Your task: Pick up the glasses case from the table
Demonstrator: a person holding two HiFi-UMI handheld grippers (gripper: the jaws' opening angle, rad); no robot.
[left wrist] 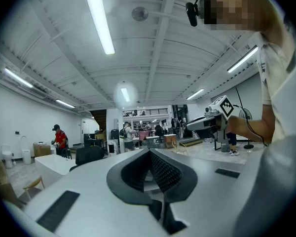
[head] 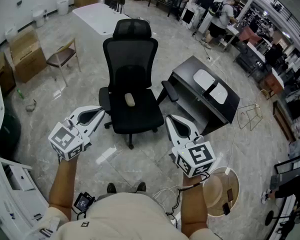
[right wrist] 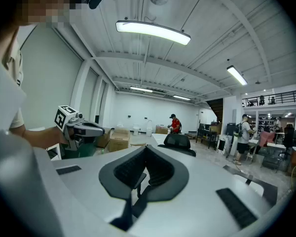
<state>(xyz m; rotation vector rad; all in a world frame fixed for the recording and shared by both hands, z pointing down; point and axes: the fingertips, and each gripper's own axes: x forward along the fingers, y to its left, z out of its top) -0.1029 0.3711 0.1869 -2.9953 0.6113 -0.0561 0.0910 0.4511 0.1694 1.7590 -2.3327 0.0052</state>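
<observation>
Both sets of jaws are pressed together and empty. The left gripper [head: 100, 113] and right gripper [head: 170, 120] hover at lower centre, likely just readying an approach. The glasses case [head: 205, 78] lies well apart at centre right, on the dark table [head: 186, 74].

Both forearms reach forward, left tongs [head: 101, 113] and right tongs [head: 169, 119] closed, empty, roughly level.

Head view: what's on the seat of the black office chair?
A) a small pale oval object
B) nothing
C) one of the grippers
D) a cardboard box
A: a small pale oval object lies alone near the middle of the seat of the black office chair.
</observation>
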